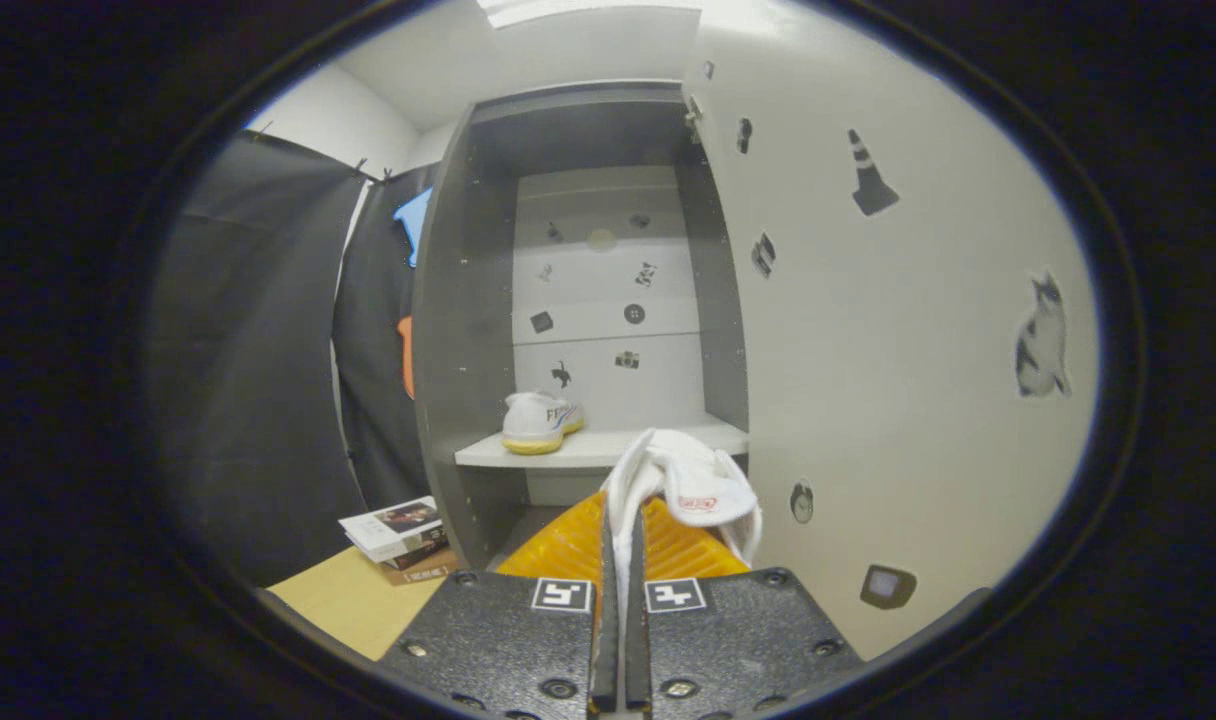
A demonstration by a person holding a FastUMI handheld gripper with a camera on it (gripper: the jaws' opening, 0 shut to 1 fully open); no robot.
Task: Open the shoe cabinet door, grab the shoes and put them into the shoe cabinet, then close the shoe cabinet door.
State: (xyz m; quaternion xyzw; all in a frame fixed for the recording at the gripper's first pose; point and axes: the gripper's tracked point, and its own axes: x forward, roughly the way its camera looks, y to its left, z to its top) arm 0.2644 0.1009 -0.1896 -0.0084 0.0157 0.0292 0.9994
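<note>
The grey shoe cabinet (448,330) stands open ahead of me, its white door (898,380) swung out beside my fingers. One white shoe with a yellow sole (538,423) rests on the cabinet's white shelf (608,450), toward the left wall. My gripper (623,525) is shut on the second white shoe (688,480), pinching its upper edge between both fingers. That shoe hangs just ahead of the fingertips, in front of the shelf's front edge and close to the door.
A stack of books (398,535) lies on a tan surface (353,600) beside the cabinet's lower left corner. Black cloth (258,380) hangs to the left. Stickers dot the cabinet's back panel and the door.
</note>
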